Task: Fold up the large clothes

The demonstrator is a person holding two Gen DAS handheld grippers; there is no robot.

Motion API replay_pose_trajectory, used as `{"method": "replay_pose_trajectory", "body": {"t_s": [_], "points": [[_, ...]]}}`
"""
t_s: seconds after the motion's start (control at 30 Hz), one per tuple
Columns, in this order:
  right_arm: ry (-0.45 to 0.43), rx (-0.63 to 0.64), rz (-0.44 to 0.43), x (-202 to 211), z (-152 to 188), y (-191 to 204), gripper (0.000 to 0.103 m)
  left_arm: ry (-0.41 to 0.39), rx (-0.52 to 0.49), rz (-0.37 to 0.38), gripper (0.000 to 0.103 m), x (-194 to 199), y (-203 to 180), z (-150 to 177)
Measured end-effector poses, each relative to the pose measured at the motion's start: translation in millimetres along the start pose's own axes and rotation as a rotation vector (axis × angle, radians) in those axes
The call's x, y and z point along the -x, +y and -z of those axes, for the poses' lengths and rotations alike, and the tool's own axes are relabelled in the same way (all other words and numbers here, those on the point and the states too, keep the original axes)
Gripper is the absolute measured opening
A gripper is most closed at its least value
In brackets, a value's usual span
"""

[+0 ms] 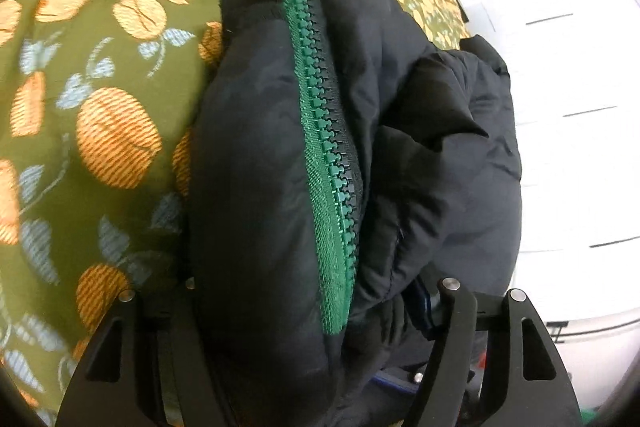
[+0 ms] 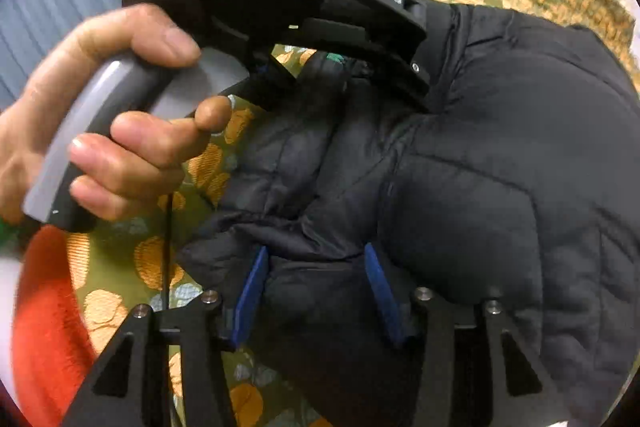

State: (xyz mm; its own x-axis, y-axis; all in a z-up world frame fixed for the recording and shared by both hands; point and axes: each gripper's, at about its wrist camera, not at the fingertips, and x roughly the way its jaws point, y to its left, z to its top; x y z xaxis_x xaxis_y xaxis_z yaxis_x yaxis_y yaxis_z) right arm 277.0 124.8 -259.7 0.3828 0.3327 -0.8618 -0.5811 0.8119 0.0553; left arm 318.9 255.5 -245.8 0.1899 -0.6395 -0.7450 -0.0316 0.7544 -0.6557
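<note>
Tongs, right (image 2: 316,291): bottom centre of the right wrist view; blue pads (image 2: 250,301) press a fold of the jacket (image 2: 500,187) from both sides, pinching it.
Tongs, left (image 1: 312,367): bottom of the left wrist view, fingertips buried under black fabric; a thick bundle of jacket (image 1: 256,187) fills the gap and appears gripped.
Jacket: black, quilted, bunched up on the bed; fills the centre and right of both views.
Zipper (image 1: 324,155): green teeth, running top to bottom down the middle of the left view.
Hand (image 2: 100,131): left side of the right view, wrapped around the grey handle of the other tongs (image 2: 412,83).
Bed (image 1: 100,107): olive cover with orange fruit print, behind and left of the jacket.
Red cloth (image 2: 44,327): lower left of the right view, blurred.
</note>
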Motion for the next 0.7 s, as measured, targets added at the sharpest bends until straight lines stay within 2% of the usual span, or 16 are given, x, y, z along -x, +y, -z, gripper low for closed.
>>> {"method": "replay_pose_trajectory", "body": {"t_s": [0.03, 0.1, 0.2, 0.27, 0.43, 0.57, 0.7], "points": [[-0.008, 0.008, 0.009, 1.4, 1.4, 3.1, 0.05, 0.005, 0.002, 0.001, 0.071, 8.4, -0.9, 3.5], [-0.015, 0.013, 0.004, 8.1, 7.7, 7.0, 0.05, -0.03, -0.002, 0.007, 0.079, 32.9, 3.1, 12.4], [-0.029, 0.004, -0.019, 12.1, 10.5, 5.1, 0.05, -0.118, 0.005, 0.086, 0.087, 71.5, 21.7, 27.9], [-0.03, 0.008, -0.023, 14.8, 12.6, 5.6, 0.05, -0.135, 0.011, 0.133, 0.088, 82.5, 39.2, 36.8], [-0.03, 0.008, -0.058, 14.6, 13.4, -2.5, 0.05, -0.07, 0.031, 0.297, 0.088, 55.6, 59.9, 41.8], [-0.031, 0.015, -0.071, 12.3, 10.3, -17.5, 0.05, -0.02, 0.007, 0.355, 0.095, 29.1, 54.7, 34.0], [-0.034, 0.013, -0.075, 15.3, 10.3, -30.0, 0.05, 0.025, -0.003, 0.445, 0.1, 13.6, 58.3, 24.0]]}}
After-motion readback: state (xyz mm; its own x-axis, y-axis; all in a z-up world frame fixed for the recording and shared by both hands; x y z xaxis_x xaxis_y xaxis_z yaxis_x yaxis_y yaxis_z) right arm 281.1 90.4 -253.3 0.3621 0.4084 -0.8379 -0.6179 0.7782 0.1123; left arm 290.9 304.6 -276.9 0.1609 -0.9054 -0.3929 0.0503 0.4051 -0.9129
